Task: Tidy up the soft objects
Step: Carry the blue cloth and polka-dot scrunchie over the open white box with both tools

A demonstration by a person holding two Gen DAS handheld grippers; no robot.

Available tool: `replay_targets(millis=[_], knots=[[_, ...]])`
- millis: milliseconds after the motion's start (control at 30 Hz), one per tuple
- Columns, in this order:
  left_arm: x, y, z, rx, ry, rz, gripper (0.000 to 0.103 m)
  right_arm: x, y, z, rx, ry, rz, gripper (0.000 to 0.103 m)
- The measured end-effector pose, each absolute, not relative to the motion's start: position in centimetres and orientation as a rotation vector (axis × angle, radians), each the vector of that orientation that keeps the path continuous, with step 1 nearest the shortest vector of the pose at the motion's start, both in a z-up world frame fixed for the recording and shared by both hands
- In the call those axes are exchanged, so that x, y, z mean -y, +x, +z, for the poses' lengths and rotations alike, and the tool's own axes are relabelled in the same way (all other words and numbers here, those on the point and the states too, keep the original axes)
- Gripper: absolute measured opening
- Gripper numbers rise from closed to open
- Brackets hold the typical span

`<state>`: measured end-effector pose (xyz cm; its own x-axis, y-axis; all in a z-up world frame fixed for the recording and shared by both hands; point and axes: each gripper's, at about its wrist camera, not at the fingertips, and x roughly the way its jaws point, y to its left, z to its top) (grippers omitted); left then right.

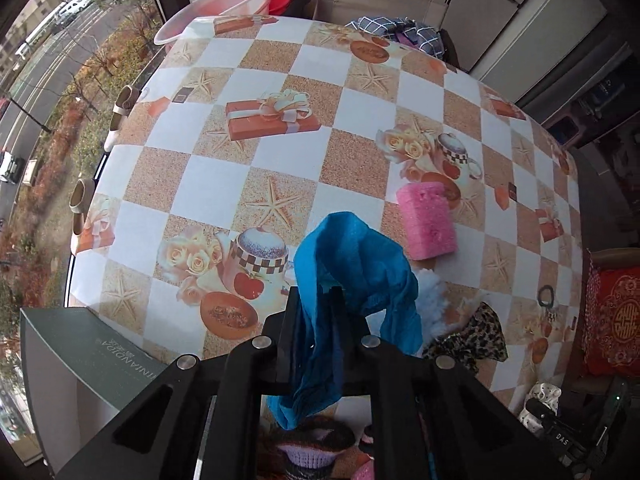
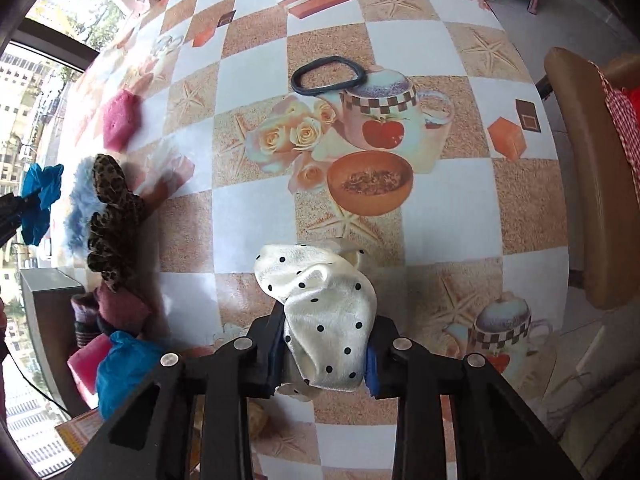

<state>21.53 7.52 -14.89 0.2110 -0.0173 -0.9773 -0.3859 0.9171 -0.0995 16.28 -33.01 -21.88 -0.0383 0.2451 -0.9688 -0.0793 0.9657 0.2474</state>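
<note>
gripping a crumpled blue cloth (image 1: 352, 264), left jaws closed; right jaws clamp a white polka-dot scrunchie (image 2: 324, 320).

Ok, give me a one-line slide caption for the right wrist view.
Right gripper holds a white polka-dot cloth above the patterned tablecloth, with a black ring lying ahead.
</note>
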Motion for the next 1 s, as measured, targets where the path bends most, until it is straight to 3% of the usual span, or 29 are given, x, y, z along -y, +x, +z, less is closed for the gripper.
replay_targets(millis=[333, 667, 1000], knots=[[-1.7, 12.5, -9.1, -1.329, -0.304, 0.218, 0.014, 34.3, 15.0, -15.8, -1.580, 0.190, 0.405, 0.033], [0.8, 3.8, -7.8, -1.361, -0.310, 0.179, 0.014, 30.2, 11.1, -14.7, -1.602, 0.158, 0.511, 0.033], [1.9, -1.4, -7.0, -1.364, -0.228, -0.093, 0.014, 29.6, 3.0, -10.2, -1.560, 0.242, 0.399, 0.033]])
